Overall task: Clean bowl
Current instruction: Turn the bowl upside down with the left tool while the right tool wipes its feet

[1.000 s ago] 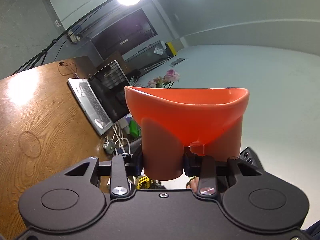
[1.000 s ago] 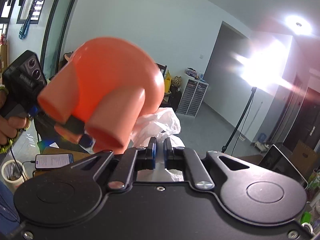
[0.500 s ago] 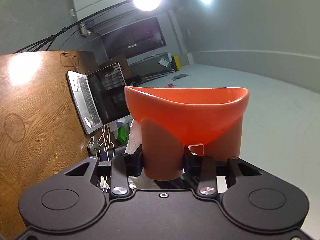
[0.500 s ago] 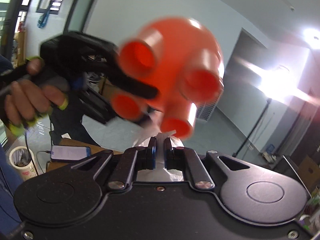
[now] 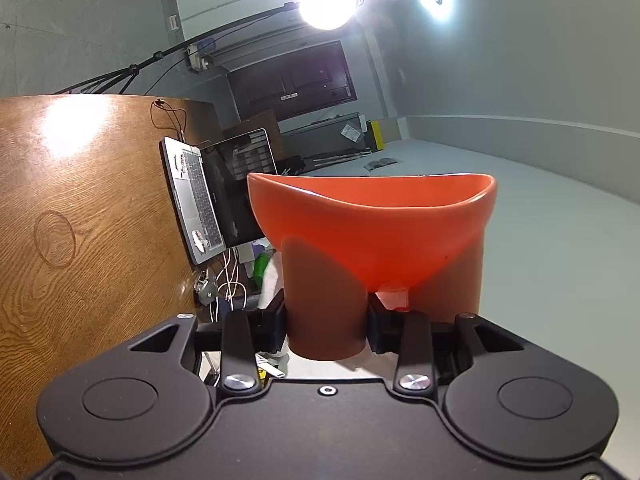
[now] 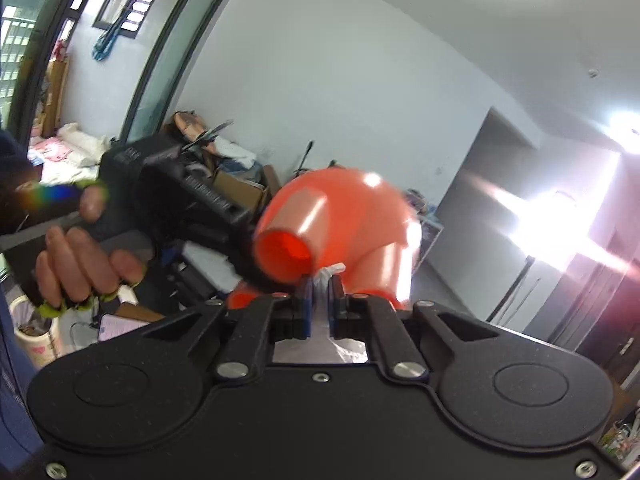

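Your left gripper (image 5: 326,330) clamped on one hollow leg of orange bowl (image 5: 372,232); bowl held aloft, rim pointing away from you. Your right gripper (image 6: 319,306) pinched nearly closed on white cloth (image 6: 326,280). Key relation: bowl sits directly ahead of right gripper, underside and legs facing it, cloth touching or just short, blurred. Leg axis toward right gripper. Count: one bowl, one cloth, one laptop (image 5: 200,196) on wooden table (image 5: 80,220).

No readable text; lettering on left gripper (image 6: 176,184) body blurred.
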The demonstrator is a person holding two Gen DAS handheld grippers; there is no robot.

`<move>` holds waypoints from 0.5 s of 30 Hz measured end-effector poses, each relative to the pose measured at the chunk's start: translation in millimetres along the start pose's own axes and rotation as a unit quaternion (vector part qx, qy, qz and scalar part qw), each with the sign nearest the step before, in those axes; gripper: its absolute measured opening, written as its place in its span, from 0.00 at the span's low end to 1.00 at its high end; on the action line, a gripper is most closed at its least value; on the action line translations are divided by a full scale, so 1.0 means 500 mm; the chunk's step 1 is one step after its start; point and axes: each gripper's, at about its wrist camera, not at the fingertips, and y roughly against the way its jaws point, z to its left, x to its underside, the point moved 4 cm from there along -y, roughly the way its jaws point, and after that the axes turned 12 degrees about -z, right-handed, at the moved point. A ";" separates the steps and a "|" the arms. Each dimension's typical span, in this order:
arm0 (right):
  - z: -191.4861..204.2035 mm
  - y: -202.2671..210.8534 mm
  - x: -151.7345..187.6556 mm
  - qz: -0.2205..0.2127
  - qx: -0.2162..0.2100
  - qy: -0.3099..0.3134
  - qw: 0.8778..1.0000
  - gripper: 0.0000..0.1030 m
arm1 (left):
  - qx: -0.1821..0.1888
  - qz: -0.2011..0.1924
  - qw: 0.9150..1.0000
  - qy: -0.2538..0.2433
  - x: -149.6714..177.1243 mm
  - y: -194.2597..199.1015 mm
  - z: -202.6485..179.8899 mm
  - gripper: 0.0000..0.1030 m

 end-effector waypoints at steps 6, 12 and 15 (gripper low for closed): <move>-0.056 -0.023 -0.047 -0.032 0.043 0.026 0.998 0.07 | 0.012 0.012 1.000 0.006 0.011 0.010 -0.018 0.36; -0.123 -0.033 -0.052 -0.048 0.087 0.003 0.995 0.07 | 0.038 0.011 0.999 0.014 0.008 0.019 -0.039 0.36; -0.152 -0.030 -0.018 -0.044 0.100 -0.046 0.993 0.07 | 0.055 0.006 0.998 0.021 0.010 0.020 -0.052 0.36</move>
